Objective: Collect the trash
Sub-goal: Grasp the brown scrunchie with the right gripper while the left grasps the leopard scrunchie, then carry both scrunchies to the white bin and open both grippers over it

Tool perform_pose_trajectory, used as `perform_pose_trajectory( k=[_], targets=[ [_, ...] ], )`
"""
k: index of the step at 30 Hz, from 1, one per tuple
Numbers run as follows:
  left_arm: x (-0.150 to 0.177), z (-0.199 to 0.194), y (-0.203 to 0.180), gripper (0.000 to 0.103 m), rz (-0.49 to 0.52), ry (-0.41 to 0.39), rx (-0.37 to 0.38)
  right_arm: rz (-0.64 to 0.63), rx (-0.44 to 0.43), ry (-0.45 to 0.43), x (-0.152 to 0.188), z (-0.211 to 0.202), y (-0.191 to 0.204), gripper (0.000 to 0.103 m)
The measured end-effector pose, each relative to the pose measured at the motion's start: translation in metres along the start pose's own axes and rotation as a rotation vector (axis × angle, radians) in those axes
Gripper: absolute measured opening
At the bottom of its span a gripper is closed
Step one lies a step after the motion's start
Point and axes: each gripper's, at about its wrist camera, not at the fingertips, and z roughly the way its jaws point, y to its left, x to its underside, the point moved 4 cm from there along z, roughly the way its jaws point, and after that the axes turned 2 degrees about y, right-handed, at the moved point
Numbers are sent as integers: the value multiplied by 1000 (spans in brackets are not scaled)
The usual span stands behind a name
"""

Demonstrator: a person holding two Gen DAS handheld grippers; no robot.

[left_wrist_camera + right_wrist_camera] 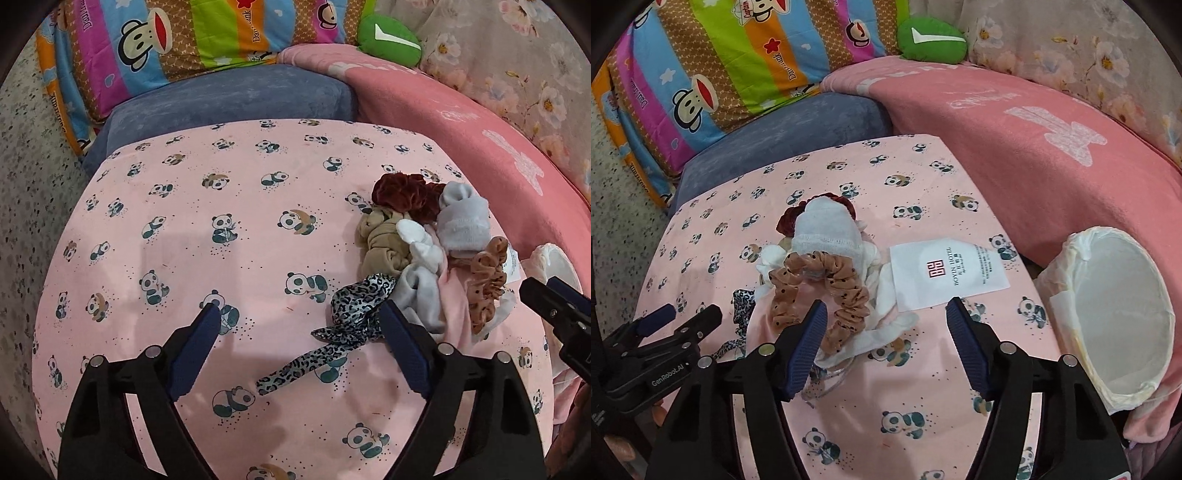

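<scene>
A heap of small things lies on the pink panda-print cloth [229, 192]: a dark red scrunchie [402, 194], a grey-white sock [461, 221], a beige scrunchie [382, 243], a brown dotted scrunchie [846, 291], a leopard-print band [351, 310] and white cloth pieces [886, 314]. A white printed packet [947, 271] lies right of the heap. A white-lined bin [1115, 317] stands at the right. My left gripper [299, 314] is open and empty, its right finger beside the leopard band. My right gripper [886, 314] is open and empty, over the heap's near edge.
A blue cushion [229, 99], a striped monkey-print pillow [166, 40], a green cushion [932, 38] and a pink blanket [1034, 147] lie behind and right of the cloth. Speckled floor [29, 184] lies to the left.
</scene>
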Motion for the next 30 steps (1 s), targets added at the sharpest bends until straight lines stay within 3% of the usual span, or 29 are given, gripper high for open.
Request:
perform_pose_trajectory(
  k=[3,6,8,10,13,15,23,30],
  targets=[
    [0,15,-5,70,21,27,17,-9,-19,11,-1,13,8,57],
    [0,26,-7,60,13,58,57,-8,-46,36,-1,25,14,41],
    [0,30,-8,49,11,70,78,-10,-61,52,0,32,17,25],
    [1,31,-9,36,10,75,108,-7,-71,68,3,36,19,18],
    [1,25,-8,16,7,69,132,-4,-83,55,5,33,19,13],
    [1,17,-7,11,6,56,130,-2,-86,41,4,26,18,11],
    [-11,-42,-19,8,27,-48,120,11,-75,-54,-6,-24,5,9],
    [-31,-94,-67,8,95,-157,159,60,-41,-145,-13,-73,-30,9]
  ],
)
